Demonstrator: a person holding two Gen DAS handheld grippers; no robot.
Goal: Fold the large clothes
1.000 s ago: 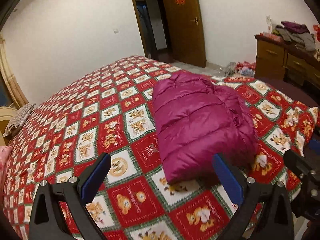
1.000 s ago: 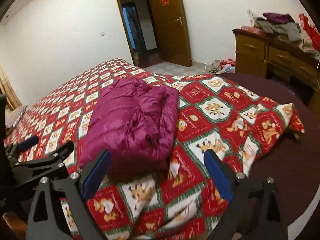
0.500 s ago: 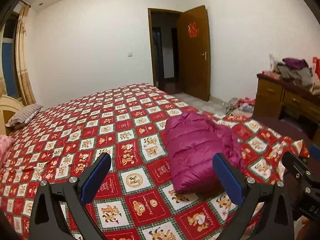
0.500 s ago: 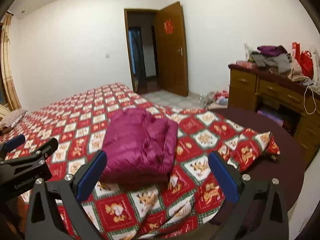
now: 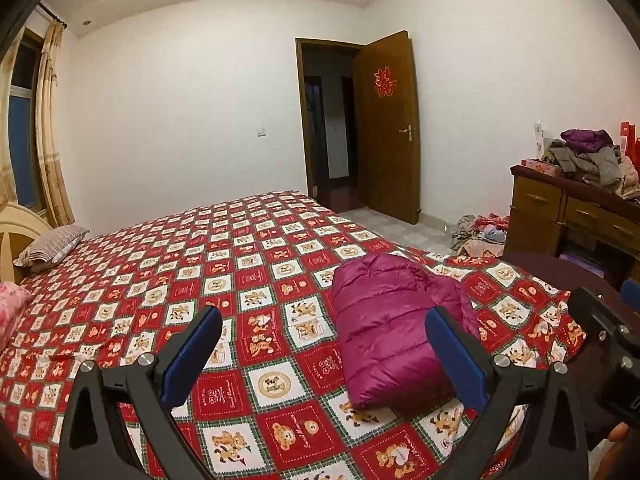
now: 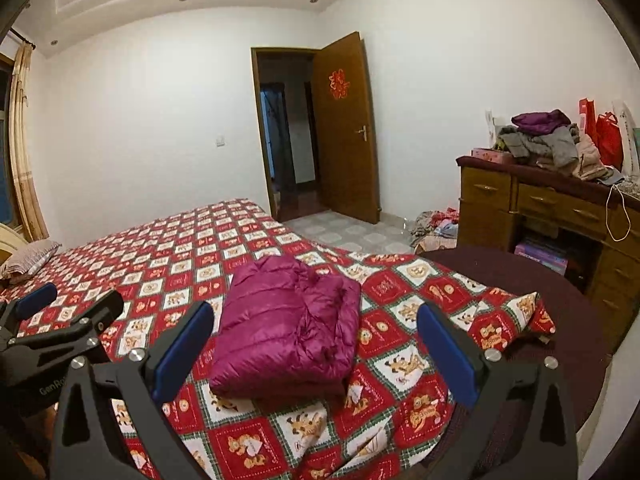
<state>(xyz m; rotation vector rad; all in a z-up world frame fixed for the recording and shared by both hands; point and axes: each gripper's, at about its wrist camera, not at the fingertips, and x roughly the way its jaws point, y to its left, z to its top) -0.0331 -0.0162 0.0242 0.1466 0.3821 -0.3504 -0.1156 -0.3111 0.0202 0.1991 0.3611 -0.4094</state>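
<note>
A magenta puffer jacket [image 5: 384, 328] lies folded into a compact bundle on the red patterned bedspread [image 5: 224, 264], near the bed's foot corner. It also shows in the right wrist view [image 6: 288, 328]. My left gripper [image 5: 320, 356] is open and empty, held back from the jacket and above the bed. My right gripper [image 6: 316, 352] is open and empty, also held back from the jacket. The left gripper's body [image 6: 60, 328] shows at the left of the right wrist view.
A wooden dresser [image 6: 552, 208] with a heap of clothes [image 6: 548, 140] stands at the right. More clothes [image 6: 436, 228] lie on the floor by it. An open door [image 5: 388, 128] is at the back. Pillows [image 5: 48, 248] lie at the bed's head.
Both grippers have pulled back and risen away from the jacket, which now looks smaller and farther off. Both stayed open. The jacket has not moved.
</note>
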